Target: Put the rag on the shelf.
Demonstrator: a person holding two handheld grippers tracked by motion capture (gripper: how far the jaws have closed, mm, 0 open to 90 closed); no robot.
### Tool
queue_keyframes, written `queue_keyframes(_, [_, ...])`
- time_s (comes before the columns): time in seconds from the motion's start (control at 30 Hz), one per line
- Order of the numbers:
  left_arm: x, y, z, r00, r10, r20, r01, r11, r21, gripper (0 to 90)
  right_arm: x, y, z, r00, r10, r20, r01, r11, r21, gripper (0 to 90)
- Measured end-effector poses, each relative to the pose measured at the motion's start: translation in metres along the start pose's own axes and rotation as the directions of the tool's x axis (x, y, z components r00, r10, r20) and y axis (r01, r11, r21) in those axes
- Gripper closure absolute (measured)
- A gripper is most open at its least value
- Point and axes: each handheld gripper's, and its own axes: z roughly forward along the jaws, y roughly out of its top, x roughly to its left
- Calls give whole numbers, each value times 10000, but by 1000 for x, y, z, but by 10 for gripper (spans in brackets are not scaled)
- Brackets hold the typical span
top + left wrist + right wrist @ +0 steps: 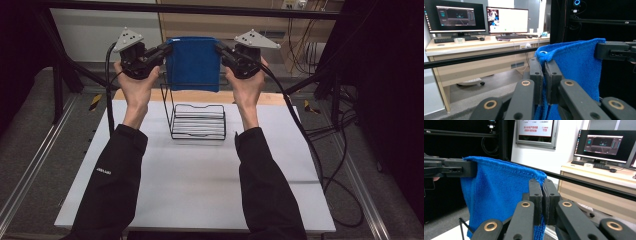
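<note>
A blue towel (pixel 193 62) hangs stretched between my two grippers, high above the black wire rack (pixel 196 120) on the white table. My left gripper (pixel 169 48) is shut on the towel's top left corner, my right gripper (pixel 218 46) on its top right corner. In the left gripper view the jaws pinch the bunched corner of the blue towel (pixel 574 67), with my left gripper (pixel 543 67) tight on it. In the right gripper view the blue towel (pixel 496 192) drapes leftward from my right gripper (pixel 543 185), and the other gripper holds the far corner.
The white table top (pixel 200 175) carries the wire rack near its far middle. Black frame bars (pixel 200 9) cross behind the towel. Cables (pixel 310 145) trail down the right side of the table. A desk with monitors (pixel 474 17) stands beyond.
</note>
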Motion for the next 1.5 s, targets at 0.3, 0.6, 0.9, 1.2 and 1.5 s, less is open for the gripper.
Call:
queue_keyframes(0.3, [-1, -15, -5, 9995, 187, 240, -196, 9991, 369, 855, 1, -14, -3, 9994, 282, -192, -276, 9991, 335, 874])
queue_keyframes(0.6, [-6, -23, -12, 9971, 500, 577, -534, 9967, 606, 855, 2, -24, -11, 9991, 156, -386, -134, 9982, 577, 871])
queue_keyframes(0.9, [-8, -30, -17, 9947, 663, 785, -723, 9944, 767, 854, 5, -29, -21, 9973, -30, -731, 92, 9964, 841, 869])
queue_keyframes(1.2, [-10, -36, -26, 9910, 775, 1091, -892, 9903, 1066, 846, 9, -34, -30, 9939, -159, -1090, 272, 9943, 1029, 869])
queue_keyframes(1.5, [-14, -44, -33, 9868, 1080, 1207, -1250, 9817, 1439, 819, 15, -40, -39, 9898, -323, -1388, 515, 9892, 1372, 867])
